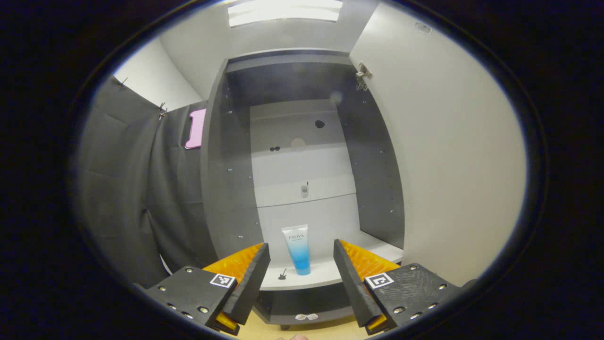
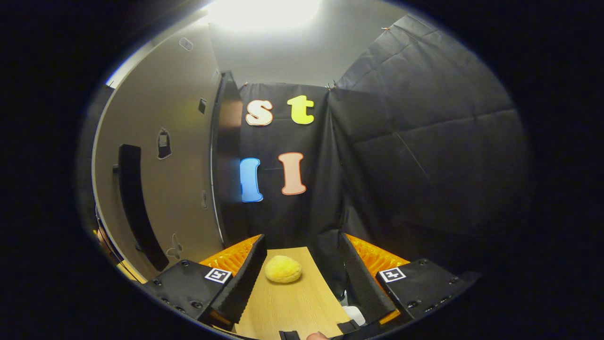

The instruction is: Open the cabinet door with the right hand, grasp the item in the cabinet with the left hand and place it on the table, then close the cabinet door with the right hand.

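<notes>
In the left gripper view the cabinet (image 1: 231,189) stands wide open, its pale door (image 1: 448,165) swung out to the right. A white-and-blue tube (image 1: 297,248) stands cap-down on the bottom shelf (image 1: 321,274). My left gripper (image 1: 302,264) is open, just in front of the shelf, with the tube framed between its fingers but apart from them. In the right gripper view my right gripper (image 2: 302,264) is open and holds nothing; the cabinet door (image 2: 160,189) with its long dark handle (image 2: 134,203) stands to its left.
A yellow fuzzy ball (image 2: 282,269) lies on the wooden table (image 2: 292,302) between the right gripper's fingers, farther off. Black cloth walls (image 2: 424,156) close the booth behind and to the right. A small dark piece (image 1: 282,274) lies on the shelf left of the tube.
</notes>
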{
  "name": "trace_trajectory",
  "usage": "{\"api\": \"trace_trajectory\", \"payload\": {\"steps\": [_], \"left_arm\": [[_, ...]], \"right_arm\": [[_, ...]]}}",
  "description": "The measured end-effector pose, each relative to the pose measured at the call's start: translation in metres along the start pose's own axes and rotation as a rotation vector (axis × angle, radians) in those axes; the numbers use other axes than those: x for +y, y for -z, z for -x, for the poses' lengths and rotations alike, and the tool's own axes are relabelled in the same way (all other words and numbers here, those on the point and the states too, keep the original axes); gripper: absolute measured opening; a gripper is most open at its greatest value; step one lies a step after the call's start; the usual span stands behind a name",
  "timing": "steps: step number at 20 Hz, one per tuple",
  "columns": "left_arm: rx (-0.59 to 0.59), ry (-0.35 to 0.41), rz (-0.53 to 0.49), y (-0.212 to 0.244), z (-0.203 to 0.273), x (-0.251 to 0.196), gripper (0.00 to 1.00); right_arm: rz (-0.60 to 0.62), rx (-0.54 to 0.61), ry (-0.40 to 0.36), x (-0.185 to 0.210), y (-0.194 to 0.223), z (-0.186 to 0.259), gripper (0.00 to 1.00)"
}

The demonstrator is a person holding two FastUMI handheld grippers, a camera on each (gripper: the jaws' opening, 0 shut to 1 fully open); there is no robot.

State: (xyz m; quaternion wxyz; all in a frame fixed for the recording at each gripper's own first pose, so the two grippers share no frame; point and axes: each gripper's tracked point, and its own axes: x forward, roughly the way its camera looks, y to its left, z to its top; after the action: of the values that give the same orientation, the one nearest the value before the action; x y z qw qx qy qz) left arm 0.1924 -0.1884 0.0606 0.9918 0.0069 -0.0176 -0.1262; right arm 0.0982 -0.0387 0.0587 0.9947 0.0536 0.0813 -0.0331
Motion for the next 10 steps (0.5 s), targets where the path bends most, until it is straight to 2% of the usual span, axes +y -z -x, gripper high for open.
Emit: {"api": "trace_trajectory", "payload": {"steps": [8, 10], "left_arm": [[0.073, 0.059, 0.046, 0.046, -0.077, 0.009, 0.84], [0.089, 0.071, 0.066, 0.058, -0.095, 0.01, 0.82]], "right_arm": [[-0.026, 0.036, 0.127, 0.0, 0.016, -0.012, 0.98], [-0.027, 0.048, 0.154, 0.002, 0.021, -0.014, 0.98]]}}
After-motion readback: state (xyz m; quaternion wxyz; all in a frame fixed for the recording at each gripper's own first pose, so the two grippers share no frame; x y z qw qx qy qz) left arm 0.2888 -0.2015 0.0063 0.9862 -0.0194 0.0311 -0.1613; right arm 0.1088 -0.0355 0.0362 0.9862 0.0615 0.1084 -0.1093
